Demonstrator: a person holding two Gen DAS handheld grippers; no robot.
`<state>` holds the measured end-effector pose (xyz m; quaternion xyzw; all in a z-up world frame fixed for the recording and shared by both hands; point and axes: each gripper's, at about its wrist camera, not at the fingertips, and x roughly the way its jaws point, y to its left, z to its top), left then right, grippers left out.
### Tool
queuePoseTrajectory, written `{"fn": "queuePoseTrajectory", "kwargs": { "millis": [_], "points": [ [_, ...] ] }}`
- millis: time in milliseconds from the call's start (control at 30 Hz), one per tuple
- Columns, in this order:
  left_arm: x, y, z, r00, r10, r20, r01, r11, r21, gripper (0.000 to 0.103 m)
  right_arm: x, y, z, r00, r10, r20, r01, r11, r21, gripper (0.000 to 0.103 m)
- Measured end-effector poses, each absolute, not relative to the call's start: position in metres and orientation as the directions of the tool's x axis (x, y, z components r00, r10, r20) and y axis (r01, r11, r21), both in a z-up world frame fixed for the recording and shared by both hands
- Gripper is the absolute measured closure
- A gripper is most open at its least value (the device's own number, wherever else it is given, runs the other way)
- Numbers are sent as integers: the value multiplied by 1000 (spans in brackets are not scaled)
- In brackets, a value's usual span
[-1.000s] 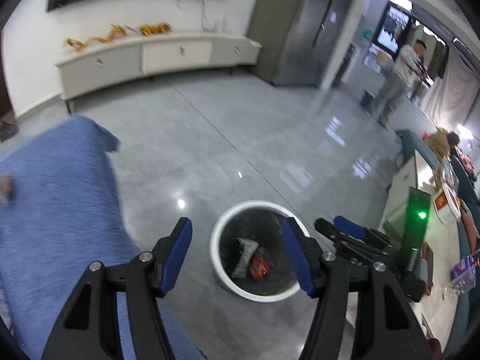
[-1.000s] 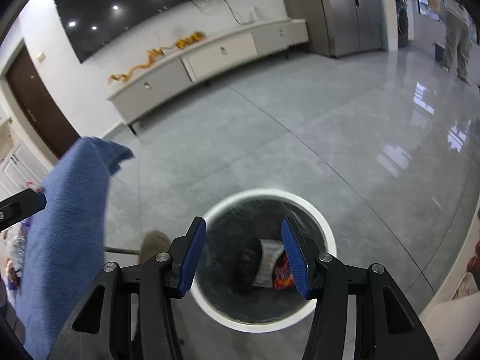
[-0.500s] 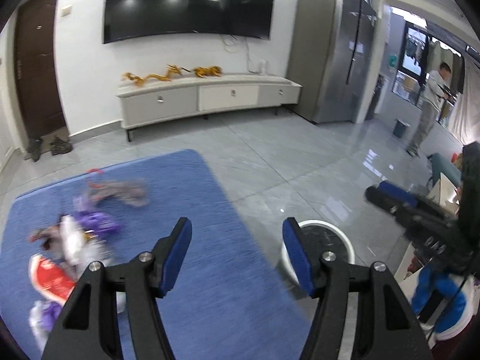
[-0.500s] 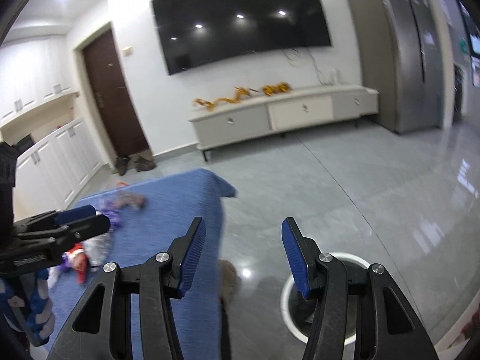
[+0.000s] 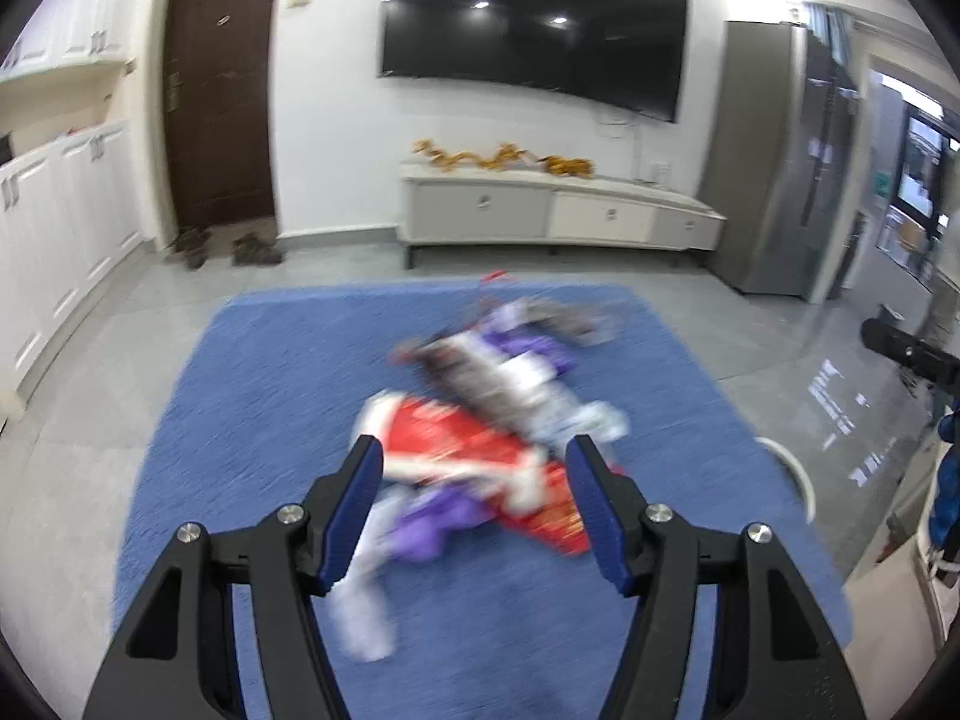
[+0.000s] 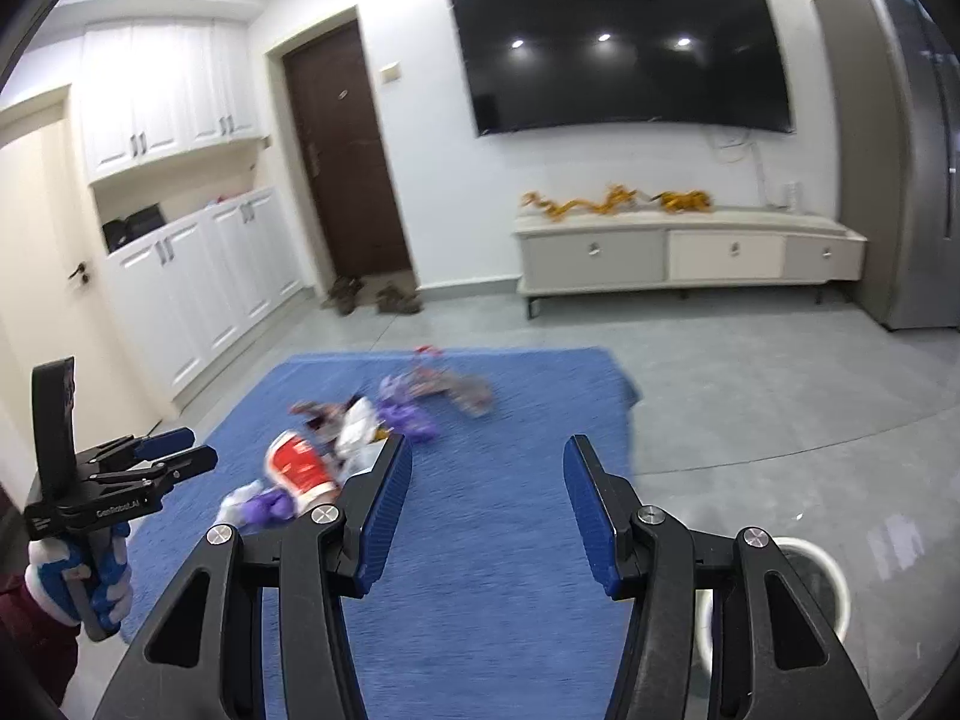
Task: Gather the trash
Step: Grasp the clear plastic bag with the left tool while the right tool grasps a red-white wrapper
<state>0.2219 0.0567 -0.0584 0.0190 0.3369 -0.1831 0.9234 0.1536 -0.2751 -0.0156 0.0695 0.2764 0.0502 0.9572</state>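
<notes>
We have swung both grippers away from the bin toward the rug. Our left gripper hangs over the wrappers mid-rug, fingers apart and empty. Our right gripper, likewise spread and empty, sits over the rug's right half; the bin lies just off the rug's right edge.

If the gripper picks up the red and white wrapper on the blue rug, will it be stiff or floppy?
The red and white wrapper lies flat and creased, so it is probably floppy and light. It is blurred, but looks like glossy film, so it may slip.
</notes>
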Motion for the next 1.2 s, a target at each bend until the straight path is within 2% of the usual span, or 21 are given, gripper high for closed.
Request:
{"fn": "queuePoseTrajectory", "kwargs": {
  "millis": [233,400,600,733,900,933,967,1067,1200],
  "points": [
    [230,103,-115,638,-319,-701,300,941,-156,42,190,-215,-61,740,236,-629,-153,971,184,51],
    [234,107,-141,587,-353,-729,319,928,-192,43,216,-177,-109,624,318,-714,-196,948,251,57],
    [241,105,-159,544,-370,-753,335,919,-210,57,235,-152,-152,518,369,-771,-204,929,308,61],
    [242,109,-161,545,-388,-743,334,913,-233,65,248,-139,-165,483,396,-781,-212,918,335,65],
    [239,114,-162,555,-393,-733,327,914,-243,70,264,-130,-177,473,414,-778,-203,910,361,68],
    [238,114,-162,556,-395,-731,325,913,-245,74,266,-129,-178,475,421,-772,-199,907,372,69],
    [236,119,-162,556,-396,-730,323,913,-249,79,269,-129,-177,476,424,-770,-196,905,377,73],
    [236,124,-162,559,-396,-729,308,915,-261,84,276,-128,-177,480,425,-767,-193,905,380,95],
    [231,130,-160,577,-381,-723,287,923,-257,86,268,-132,-169,500,421,-757,-210,907,366,99]
  ]
}}
